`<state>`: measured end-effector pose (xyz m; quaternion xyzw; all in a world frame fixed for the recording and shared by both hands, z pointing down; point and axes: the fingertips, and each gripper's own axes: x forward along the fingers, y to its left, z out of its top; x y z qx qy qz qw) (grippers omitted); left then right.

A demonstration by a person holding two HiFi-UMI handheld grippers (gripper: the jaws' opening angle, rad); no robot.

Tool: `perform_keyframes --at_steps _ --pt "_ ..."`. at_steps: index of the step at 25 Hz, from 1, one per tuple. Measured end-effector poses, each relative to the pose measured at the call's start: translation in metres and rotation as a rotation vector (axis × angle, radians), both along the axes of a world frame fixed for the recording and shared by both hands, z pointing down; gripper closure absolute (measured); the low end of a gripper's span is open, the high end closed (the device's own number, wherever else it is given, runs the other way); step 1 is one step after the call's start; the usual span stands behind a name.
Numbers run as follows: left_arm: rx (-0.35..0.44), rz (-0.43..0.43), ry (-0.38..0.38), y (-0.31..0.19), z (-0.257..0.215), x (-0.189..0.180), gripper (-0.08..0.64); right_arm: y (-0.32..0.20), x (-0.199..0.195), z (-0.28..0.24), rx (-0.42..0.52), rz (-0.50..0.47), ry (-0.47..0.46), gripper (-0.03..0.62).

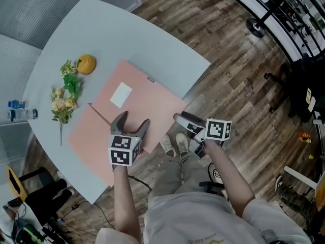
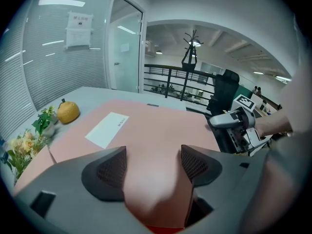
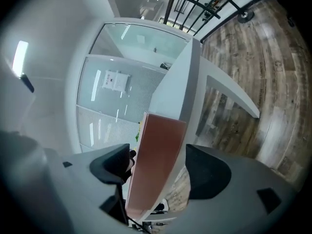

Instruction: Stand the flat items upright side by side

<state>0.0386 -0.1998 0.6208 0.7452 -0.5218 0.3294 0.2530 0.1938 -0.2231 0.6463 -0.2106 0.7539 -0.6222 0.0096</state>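
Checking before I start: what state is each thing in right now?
white card: lying flat on the pink mat
pink mat: lying on the table
flowers: lying down
bottle: on its side
left gripper: jaws apart, gripping nothing
right gripper: jaws apart, gripping nothing

Between the dark grey fingers point(image 2: 105, 172) of the left gripper point(image 2: 153, 162), a salmon-pink mat point(image 2: 161, 121) is showing, a white card point(image 2: 107, 129) beyond them.

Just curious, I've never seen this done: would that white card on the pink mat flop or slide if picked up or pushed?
Probably a bit of both. The white card lies flat on the pink mat, so its edge looks hard to get under. It looks thin, so it is likely light and bendy. A push may slide it rather than lift it.
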Motion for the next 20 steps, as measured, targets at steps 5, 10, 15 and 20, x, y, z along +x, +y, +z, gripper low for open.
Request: perform_keyframes --at_steps 5,10,15,20 --pt "0.010 0.022 0.010 0.001 0.002 0.004 0.230 -0.009 -0.013 0.011 -0.027 0.004 -0.037 0.233" --pt "0.008 0.018 0.015 0.001 0.003 0.006 0.230 -0.007 -0.022 0.017 -0.094 -0.047 -0.052 0.235" --pt "0.012 0.005 0.025 0.001 0.002 0.006 0.230 -0.008 -0.029 0.008 -0.058 -0.082 -0.068 0.256" --pt "0.014 -0.004 0.033 0.001 0.000 0.007 0.230 -0.010 -0.027 0.003 -0.029 -0.068 -0.035 0.256"
